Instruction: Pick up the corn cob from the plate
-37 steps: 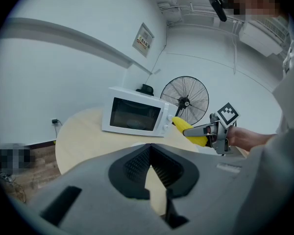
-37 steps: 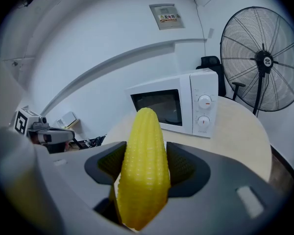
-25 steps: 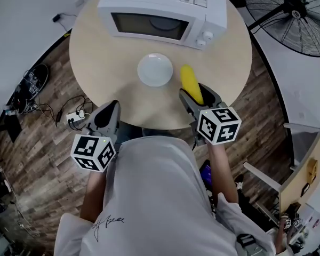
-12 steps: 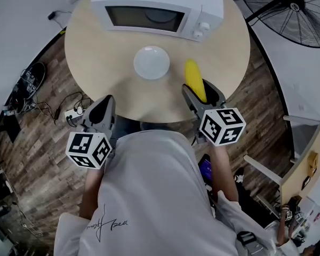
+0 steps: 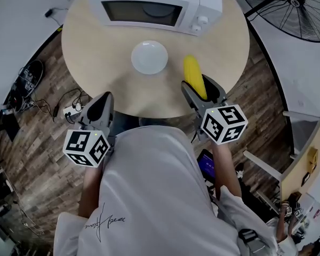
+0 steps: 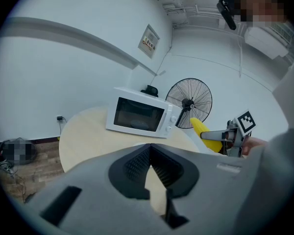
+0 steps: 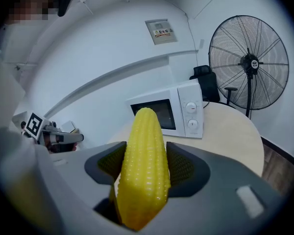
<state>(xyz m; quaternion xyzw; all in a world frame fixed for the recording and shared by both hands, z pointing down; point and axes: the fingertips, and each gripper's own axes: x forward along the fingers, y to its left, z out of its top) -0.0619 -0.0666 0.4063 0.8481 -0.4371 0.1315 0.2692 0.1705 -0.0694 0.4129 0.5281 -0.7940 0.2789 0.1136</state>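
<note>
A yellow corn cob [image 5: 194,77] [image 7: 143,165] is clamped between the jaws of my right gripper [image 5: 201,92] [image 7: 144,168], held above the round table to the right of the white plate [image 5: 149,57]. The plate lies bare in front of the microwave. From the left gripper view the cob [image 6: 204,132] shows at the right, sticking out of the other gripper. My left gripper [image 5: 100,106] [image 6: 149,169] hangs at the table's near left edge, its jaws closed together with nothing between them.
A white microwave [image 5: 156,4] [image 7: 167,111] stands at the back of the round wooden table [image 5: 96,47], door closed. A black standing fan [image 5: 293,7] [image 7: 247,65] is to the right. Cables and a power strip [image 5: 72,112] lie on the floor at left.
The right gripper has lifted the corn a little higher and nearer me. The plate and microwave have slid up in the head view as the head shifted. The left gripper stays much the same.
</note>
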